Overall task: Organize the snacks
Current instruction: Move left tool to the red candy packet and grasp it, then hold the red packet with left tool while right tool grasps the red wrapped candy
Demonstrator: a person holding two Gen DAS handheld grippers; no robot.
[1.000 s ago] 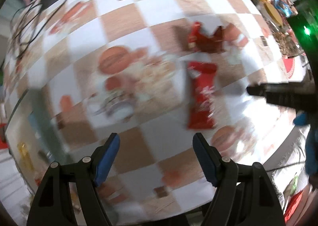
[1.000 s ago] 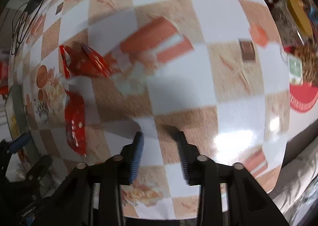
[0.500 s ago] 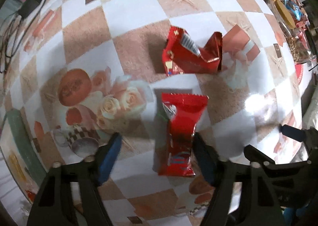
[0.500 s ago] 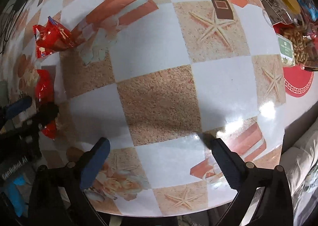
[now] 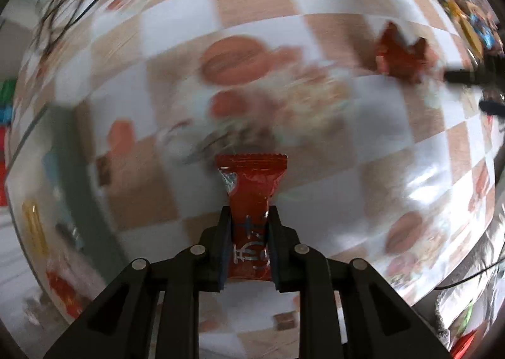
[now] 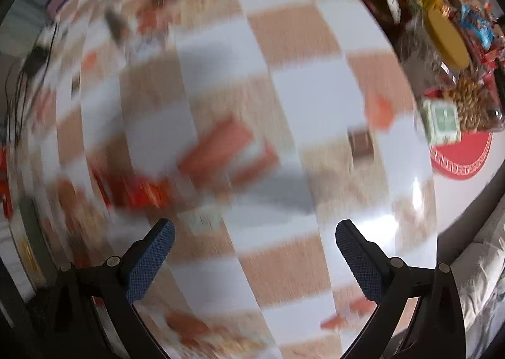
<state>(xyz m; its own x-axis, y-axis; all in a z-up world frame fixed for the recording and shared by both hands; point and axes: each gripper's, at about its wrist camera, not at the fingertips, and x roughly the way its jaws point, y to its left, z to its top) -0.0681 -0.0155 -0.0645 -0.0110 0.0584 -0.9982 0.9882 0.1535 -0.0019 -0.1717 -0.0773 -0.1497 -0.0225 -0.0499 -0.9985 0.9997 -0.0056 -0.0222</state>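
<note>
The desk wears a glossy checked cloth of white and tan squares printed with roses and gift boxes. A crumpled red snack wrapper lies on it at the far right. At the right edge a red mat carries a heap of packaged snacks.

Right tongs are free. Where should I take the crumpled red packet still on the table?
Come from above with the right tongs and pinch the crumpled red packet across its bunched middle. Its ends flare upward, leaving the narrower waist easiest to close on, though the view is blurred.
</note>
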